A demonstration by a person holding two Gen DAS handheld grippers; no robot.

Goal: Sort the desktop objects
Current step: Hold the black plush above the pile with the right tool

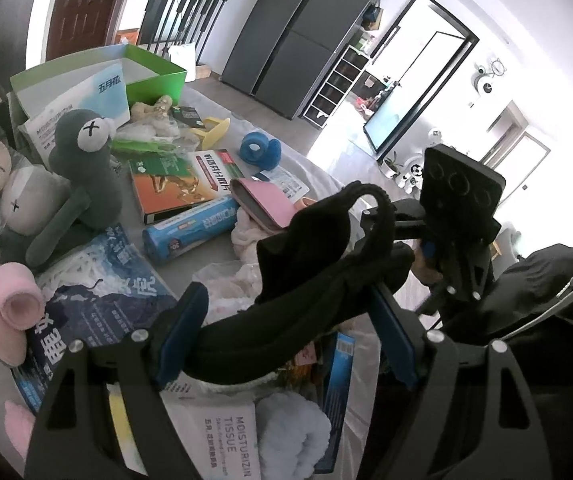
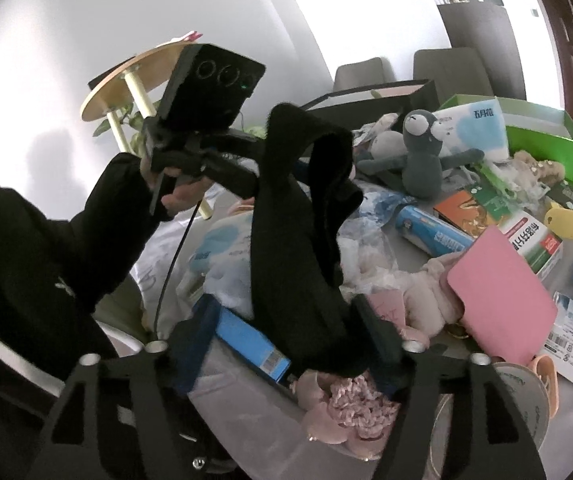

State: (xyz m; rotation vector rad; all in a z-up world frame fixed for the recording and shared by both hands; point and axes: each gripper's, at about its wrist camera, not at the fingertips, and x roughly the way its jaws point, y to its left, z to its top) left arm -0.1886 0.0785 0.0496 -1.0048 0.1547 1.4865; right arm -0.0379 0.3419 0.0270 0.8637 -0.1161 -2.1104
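Note:
A long black sock [image 1: 306, 248] hangs in the air above the cluttered table. My left gripper [image 1: 286, 300] stands wide, and the sock's lower band spans the gap from the left blue pad [image 1: 184, 332] to the right finger, so it is gripped lengthwise. In the right wrist view the same sock [image 2: 286, 240] drops from the left tool, held by a hand [image 2: 174, 196], down between the fingers of my right gripper [image 2: 284, 312]. Those jaws stand apart. The sock leans on the right finger, with a gap beside the left one.
The table holds a grey plush doll [image 1: 82, 168], a green open box [image 1: 154, 76], a blue roll [image 1: 190, 232], a pink wallet [image 2: 502, 300], medicine boxes [image 1: 170, 184], pink slippers [image 1: 10, 304], a tissue pack [image 1: 222, 436] and a tape roll [image 2: 526, 412].

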